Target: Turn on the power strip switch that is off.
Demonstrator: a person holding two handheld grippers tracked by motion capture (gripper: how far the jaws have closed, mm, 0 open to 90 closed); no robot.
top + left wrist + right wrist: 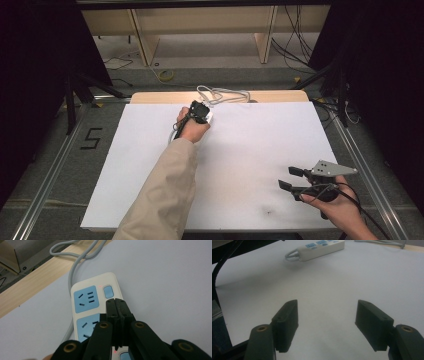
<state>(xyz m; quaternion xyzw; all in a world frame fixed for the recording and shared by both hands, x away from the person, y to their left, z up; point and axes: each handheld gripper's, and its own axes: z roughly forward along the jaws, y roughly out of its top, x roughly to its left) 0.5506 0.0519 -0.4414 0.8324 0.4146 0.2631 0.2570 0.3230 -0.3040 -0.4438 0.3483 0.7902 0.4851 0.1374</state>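
Grey floor with cables surrounds the table. White sheet covers the wooden table. Power strip lies near the sheet's far edge; left gripper, clenched empty, hovers over it. Right gripper, released, sits near the sheet's near right corner.

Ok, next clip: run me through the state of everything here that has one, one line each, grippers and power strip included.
left gripper: jaws shut with nothing between them, tips over the power strip beside a blue switch.
right gripper: jaws open and empty, above the white sheet.
power strip: lying flat, sockets up, nothing plugged into the visible sockets.
blue switch: untouched; on or off cannot be told.
grey cord: attached to the strip, looping off onto the wooden table edge.
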